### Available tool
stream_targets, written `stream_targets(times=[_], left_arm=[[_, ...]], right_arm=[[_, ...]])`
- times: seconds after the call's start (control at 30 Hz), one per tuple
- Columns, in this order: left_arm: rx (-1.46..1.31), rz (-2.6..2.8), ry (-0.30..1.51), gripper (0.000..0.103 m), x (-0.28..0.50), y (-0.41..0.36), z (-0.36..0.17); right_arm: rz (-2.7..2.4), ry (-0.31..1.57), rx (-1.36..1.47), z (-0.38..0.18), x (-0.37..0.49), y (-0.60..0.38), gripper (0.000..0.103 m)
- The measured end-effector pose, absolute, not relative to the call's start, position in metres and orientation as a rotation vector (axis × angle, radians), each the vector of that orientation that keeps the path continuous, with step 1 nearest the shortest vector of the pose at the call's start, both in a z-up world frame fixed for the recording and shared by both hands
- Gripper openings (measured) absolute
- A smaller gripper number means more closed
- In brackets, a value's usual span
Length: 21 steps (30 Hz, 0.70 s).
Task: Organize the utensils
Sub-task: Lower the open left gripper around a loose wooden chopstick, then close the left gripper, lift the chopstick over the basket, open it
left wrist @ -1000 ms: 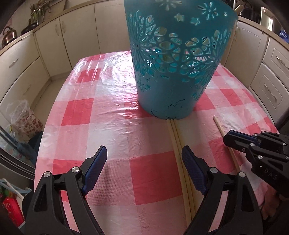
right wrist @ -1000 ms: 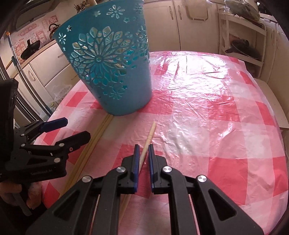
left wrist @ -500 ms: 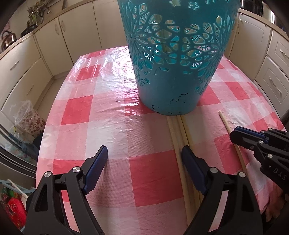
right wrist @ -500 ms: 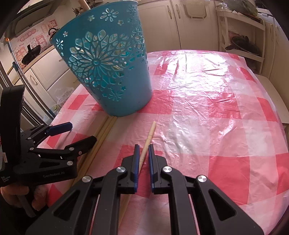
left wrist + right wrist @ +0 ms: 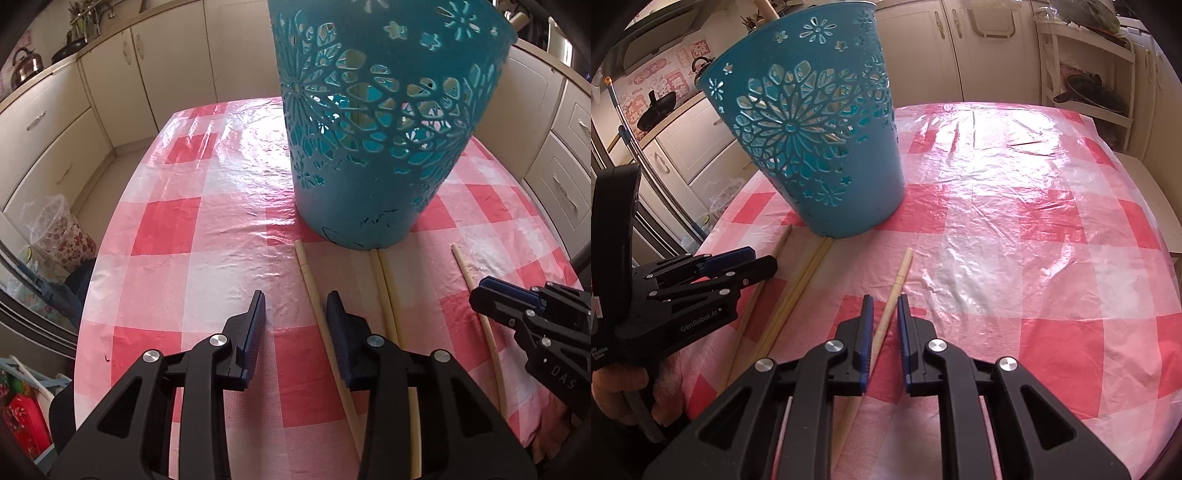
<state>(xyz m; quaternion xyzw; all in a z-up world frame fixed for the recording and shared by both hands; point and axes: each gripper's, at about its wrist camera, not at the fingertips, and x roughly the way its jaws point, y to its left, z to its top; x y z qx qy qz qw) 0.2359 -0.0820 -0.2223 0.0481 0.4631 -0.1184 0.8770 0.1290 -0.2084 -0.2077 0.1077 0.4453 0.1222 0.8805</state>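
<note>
Wooden chopstick point(image 5: 891, 301) lies between my right gripper's point(image 5: 885, 325) narrowly parted fingers (contact unclear); left gripper point(image 5: 295, 319) half-open, empty.

We see bright, even daylight in both views. Glare streaks the glossy red-and-white checked plastic tablecloth point(image 5: 236, 155) point(image 5: 1015, 177) toward its far side. The perforated teal plastic basket point(image 5: 373, 122) point(image 5: 816, 147) casts only a faint shadow. Fisheye distortion bends the cream kitchen cabinets point(image 5: 55, 133), corners vignette black, and focus holds sharp
</note>
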Motion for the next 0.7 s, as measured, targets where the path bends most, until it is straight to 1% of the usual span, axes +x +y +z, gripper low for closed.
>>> stream_targets(times=[0.03,0.07,0.1,0.13,0.2,0.37,0.47,0.5,0.67,0.7], left_arm=[[0.097,-0.248,0.966,0.033,0.237,-0.082,-0.223],[0.097,-0.25,0.965,0.026,0.238,-0.082,-0.223],[0.095,-0.257,0.963,0.014,0.238,-0.082,-0.223],[0.088,-0.267,0.965,0.009,0.237,-0.08,-0.223],[0.06,-0.273,0.971,0.006,0.234,-0.076,-0.224],[0.032,-0.271,0.998,0.006,0.232,-0.067,-0.223],[0.023,-0.251,1.013,0.014,0.243,-0.066,-0.222],[0.029,-0.246,1.014,0.015,0.247,-0.067,-0.222],[0.117,-0.243,1.002,0.015,0.251,-0.076,-0.223],[0.124,-0.253,0.998,0.012,0.249,-0.076,-0.223]], right_arm=[[0.255,0.928,0.225,-0.208,0.129,-0.208,0.015],[0.256,0.928,0.226,-0.208,0.129,-0.209,0.015],[0.257,0.928,0.226,-0.208,0.129,-0.209,0.015],[0.257,0.928,0.226,-0.208,0.129,-0.208,0.015],[0.256,0.928,0.223,-0.208,0.129,-0.207,0.015],[0.257,0.928,0.222,-0.208,0.129,-0.207,0.015],[0.255,0.928,0.224,-0.208,0.129,-0.207,0.016],[0.256,0.928,0.224,-0.208,0.129,-0.207,0.016],[0.257,0.928,0.225,-0.208,0.129,-0.207,0.016],[0.256,0.928,0.225,-0.208,0.129,-0.207,0.016]])
